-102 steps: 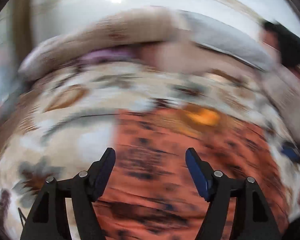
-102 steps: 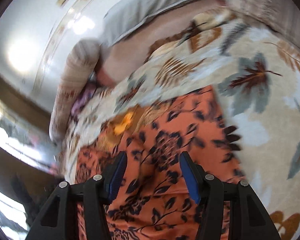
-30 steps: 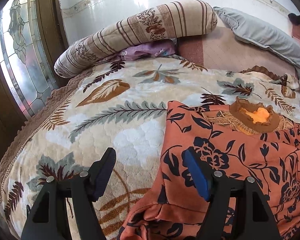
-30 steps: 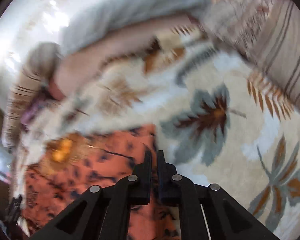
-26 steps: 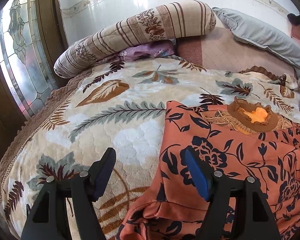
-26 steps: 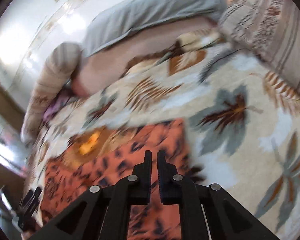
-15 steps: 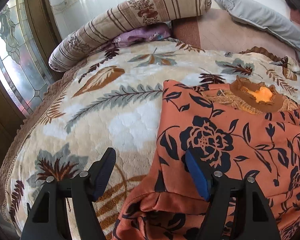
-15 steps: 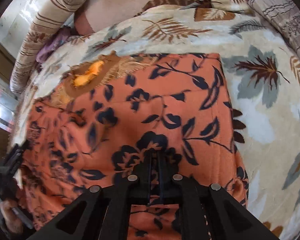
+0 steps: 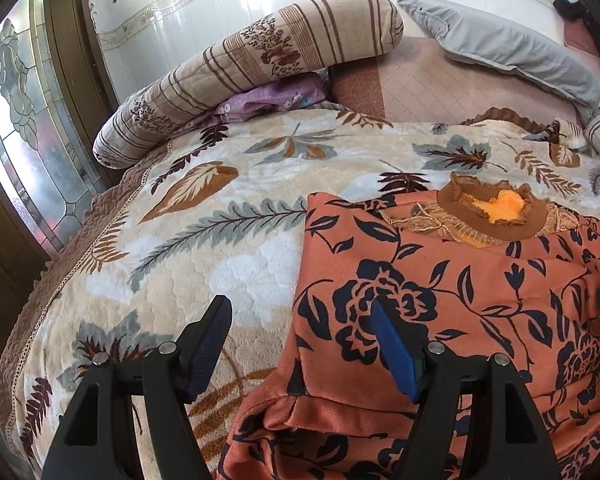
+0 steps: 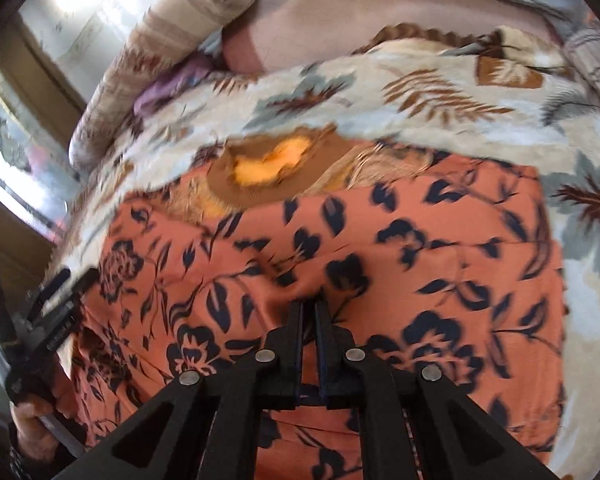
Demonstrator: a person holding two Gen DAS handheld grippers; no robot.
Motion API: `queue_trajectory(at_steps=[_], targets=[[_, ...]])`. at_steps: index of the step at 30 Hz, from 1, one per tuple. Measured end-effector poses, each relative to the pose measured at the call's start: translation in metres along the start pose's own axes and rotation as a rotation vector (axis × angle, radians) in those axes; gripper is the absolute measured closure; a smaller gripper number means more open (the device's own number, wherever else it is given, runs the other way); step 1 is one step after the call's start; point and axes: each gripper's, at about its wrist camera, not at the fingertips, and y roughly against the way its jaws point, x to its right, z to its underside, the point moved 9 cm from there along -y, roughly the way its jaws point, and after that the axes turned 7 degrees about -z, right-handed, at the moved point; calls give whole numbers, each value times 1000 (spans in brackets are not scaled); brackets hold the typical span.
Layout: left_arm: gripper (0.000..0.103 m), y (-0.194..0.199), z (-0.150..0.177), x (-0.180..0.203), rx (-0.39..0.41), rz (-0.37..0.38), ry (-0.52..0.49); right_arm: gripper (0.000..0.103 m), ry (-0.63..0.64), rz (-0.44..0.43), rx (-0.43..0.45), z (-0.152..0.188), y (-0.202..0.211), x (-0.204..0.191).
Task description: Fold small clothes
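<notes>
We angle our right gripper (image 10: 309,308) steeply down, clenched, pinching the orange floral garment (image 10: 380,272); our left gripper (image 9: 300,340) hovers released, tilted over its edge above the bedspread (image 9: 220,208).

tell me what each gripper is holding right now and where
Left gripper: open, holding nothing. Right gripper: shut, tips at a pucker mid-panel of the orange floral garment; pinching cloth cannot be told.

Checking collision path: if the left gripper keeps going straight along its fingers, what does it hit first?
Probably the left edge of the orange floral garment, or the leaf-print blanket just beside it. The open left gripper straddles that edge; depth is unclear.
</notes>
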Motion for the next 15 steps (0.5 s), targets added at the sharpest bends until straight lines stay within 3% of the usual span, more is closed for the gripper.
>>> queue_trajectory(at_steps=[3, 7, 15], targets=[[30, 2, -1, 1, 5, 7, 0, 94, 32, 18, -48, 9, -16, -5], [30, 3, -2, 2, 9, 8, -1, 94, 43, 20, -44, 10, -16, -7], [30, 2, -3, -7, 3, -2, 28, 94, 0, 20, 39, -2, 10, 4]])
